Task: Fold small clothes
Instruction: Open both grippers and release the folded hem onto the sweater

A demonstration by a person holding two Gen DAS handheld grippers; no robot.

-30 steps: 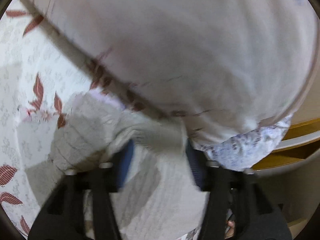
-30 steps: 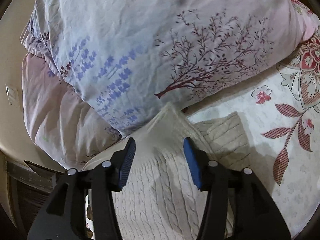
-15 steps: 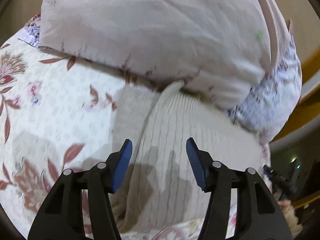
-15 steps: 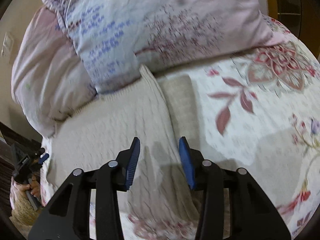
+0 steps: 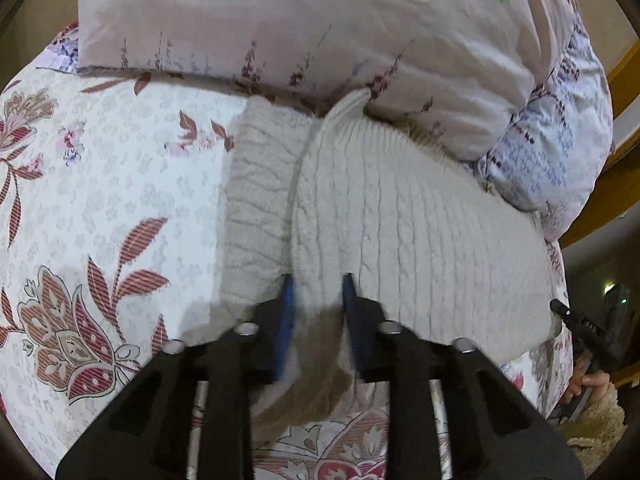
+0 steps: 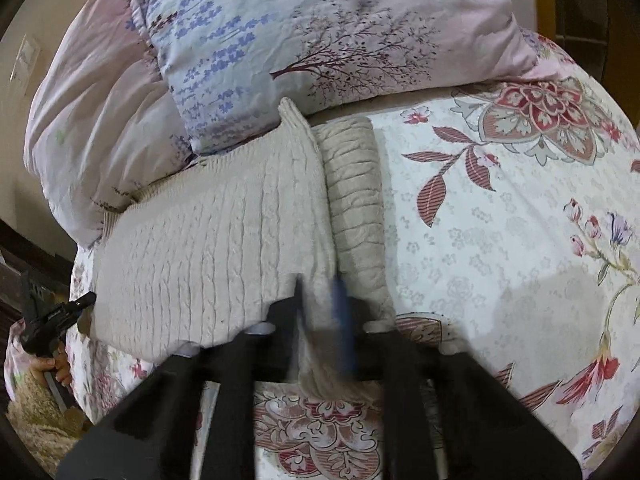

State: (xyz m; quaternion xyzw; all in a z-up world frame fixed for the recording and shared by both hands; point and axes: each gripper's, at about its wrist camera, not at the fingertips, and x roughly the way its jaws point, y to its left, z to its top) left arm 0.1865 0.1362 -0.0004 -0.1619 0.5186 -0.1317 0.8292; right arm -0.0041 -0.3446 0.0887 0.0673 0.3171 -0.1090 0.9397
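Observation:
A cream cable-knit sweater (image 5: pixel 420 232) lies folded on the floral bedspread, its far end tucked under the pillows. A folded sleeve strip (image 5: pixel 256 208) lies along its left side. It also shows in the right wrist view (image 6: pixel 208 256), with the strip (image 6: pixel 352 200) on its right. My left gripper (image 5: pixel 317 292) has its blue-padded jaws narrowed around the sweater's near edge. My right gripper (image 6: pixel 320 296) is blurred, its jaws close together on a pinch of the knit at the near edge.
Two pillows (image 5: pixel 320 32) (image 6: pixel 328 28) lie at the far side, over the sweater's end. The floral bedspread (image 5: pixel 100 208) (image 6: pixel 500 216) stretches beside the sweater. The other gripper and hand show at the bed's edge (image 5: pixel 588 336) (image 6: pixel 48 320).
Both grippers have drawn back from the pillows to the sweater's near edge. Their jaws were wide open and have closed in on the knit.

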